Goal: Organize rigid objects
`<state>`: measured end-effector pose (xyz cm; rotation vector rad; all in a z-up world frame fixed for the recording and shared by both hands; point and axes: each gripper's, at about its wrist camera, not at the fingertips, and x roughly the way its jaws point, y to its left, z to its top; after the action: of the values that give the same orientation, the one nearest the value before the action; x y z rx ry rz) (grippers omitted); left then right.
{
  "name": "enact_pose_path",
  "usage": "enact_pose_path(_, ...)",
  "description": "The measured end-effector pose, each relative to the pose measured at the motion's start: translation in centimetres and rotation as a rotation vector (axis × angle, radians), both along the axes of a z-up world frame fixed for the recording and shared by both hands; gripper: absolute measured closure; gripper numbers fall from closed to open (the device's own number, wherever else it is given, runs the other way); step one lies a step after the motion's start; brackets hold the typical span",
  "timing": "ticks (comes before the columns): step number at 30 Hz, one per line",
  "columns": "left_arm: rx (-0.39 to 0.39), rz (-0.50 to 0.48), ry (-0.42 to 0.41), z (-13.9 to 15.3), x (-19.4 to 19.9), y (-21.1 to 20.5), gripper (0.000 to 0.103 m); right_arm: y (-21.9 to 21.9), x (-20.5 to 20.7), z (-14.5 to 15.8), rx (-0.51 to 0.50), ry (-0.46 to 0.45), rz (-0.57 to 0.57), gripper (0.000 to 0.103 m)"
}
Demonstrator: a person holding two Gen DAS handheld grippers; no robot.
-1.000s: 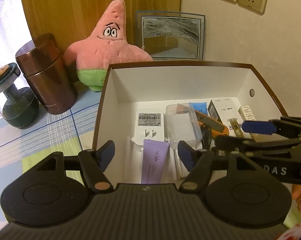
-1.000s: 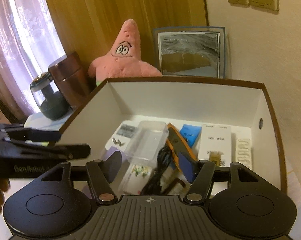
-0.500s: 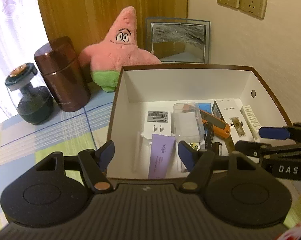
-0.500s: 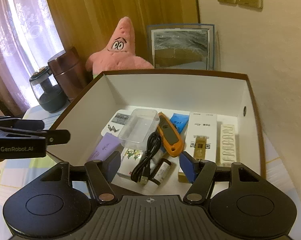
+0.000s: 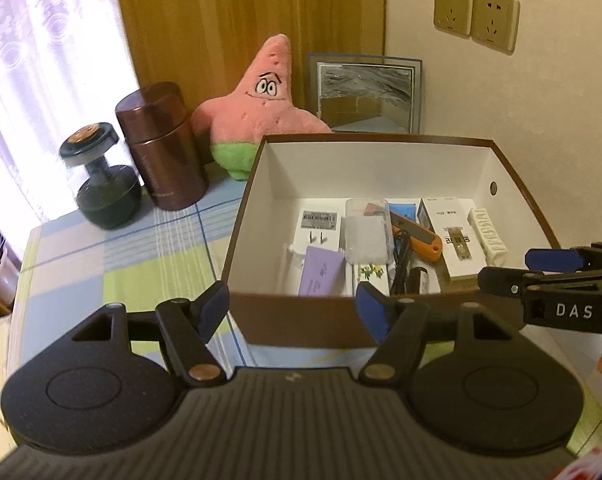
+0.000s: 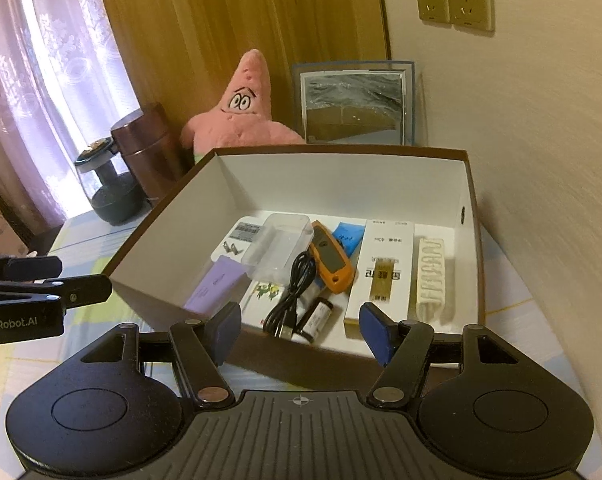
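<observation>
Daylight glows through a lace curtain (image 5: 41,60) beside an ochre drape (image 5: 241,20), two sockets (image 5: 475,16) sit on the cream wall (image 6: 541,140), and a checked cloth (image 5: 121,264) covers the tabletop.

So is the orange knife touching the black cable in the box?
Touching. In the right wrist view, the black cable loops right up against the orange utility knife with no gap along the knife's left edge.
</observation>
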<state>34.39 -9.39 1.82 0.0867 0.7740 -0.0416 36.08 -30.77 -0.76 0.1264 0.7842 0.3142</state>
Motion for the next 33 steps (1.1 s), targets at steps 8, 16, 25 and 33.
enact_pose_path(8,-0.031,0.036,0.0,1.1,-4.4,0.1,0.036,-0.3,-3.3,1.1,0.015,0.019,0.024,0.04)
enact_pose_path(16,-0.041,0.047,-0.001,1.9,-9.1,1.4,0.036,1.4,-7.5,2.1,0.019,0.023,0.066,0.04)
enact_pose_path(25,-0.05,0.042,0.012,1.9,-15.0,4.3,0.036,4.8,-13.6,2.3,0.016,0.043,0.09,0.04)
enact_pose_path(33,-0.059,0.046,0.043,1.2,-20.6,7.1,0.036,7.9,-18.6,2.0,0.015,0.065,0.108,0.04)
